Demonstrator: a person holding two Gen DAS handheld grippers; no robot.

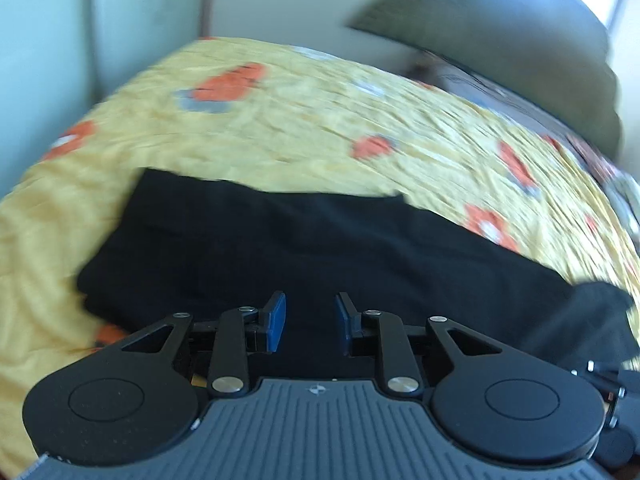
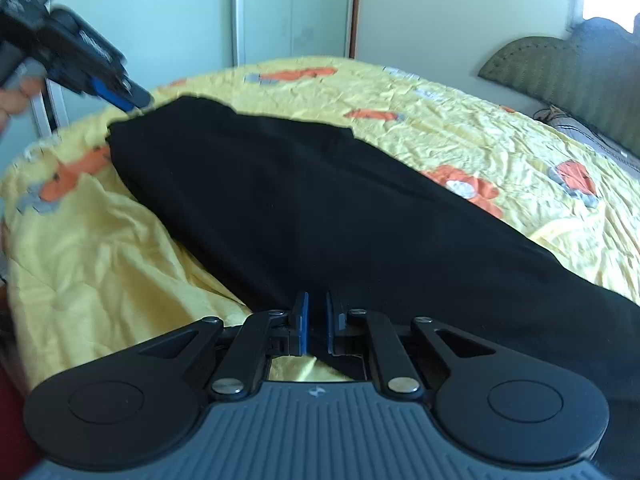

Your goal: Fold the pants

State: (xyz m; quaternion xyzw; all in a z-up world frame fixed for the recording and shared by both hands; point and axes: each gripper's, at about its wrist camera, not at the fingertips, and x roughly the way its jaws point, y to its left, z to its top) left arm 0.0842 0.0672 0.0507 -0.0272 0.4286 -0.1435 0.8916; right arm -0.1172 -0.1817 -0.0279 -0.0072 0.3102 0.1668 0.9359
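Black pants [image 2: 320,208] lie in a long band across the yellow bedspread [image 2: 460,120], running from near the foot corner of the bed toward its near edge, apparently already doubled leg on leg. My left gripper [image 1: 310,322] has its fingers apart over the cloth with nothing between the blue pads [image 1: 277,320]; from the right wrist view it sits at the far end of the pants, at their corner, though I cannot tell whether it touches. My right gripper [image 2: 314,328] has its fingers nearly together with a thin gap, and dark cloth lies right at the tips; I cannot tell whether any is pinched. I judge the step in hand to be taking both ends for the next fold across the length. To do it well I would pinch all layers at each corner, lift evenly, and keep the band taut so the edges land flush. The bedspread is wrinkled and soft, so dragging may bunch it; lifting clear is safer. Open bed lies beyond the pants toward the headboard [image 2: 560,72], while the near edge and foot corner leave little room.
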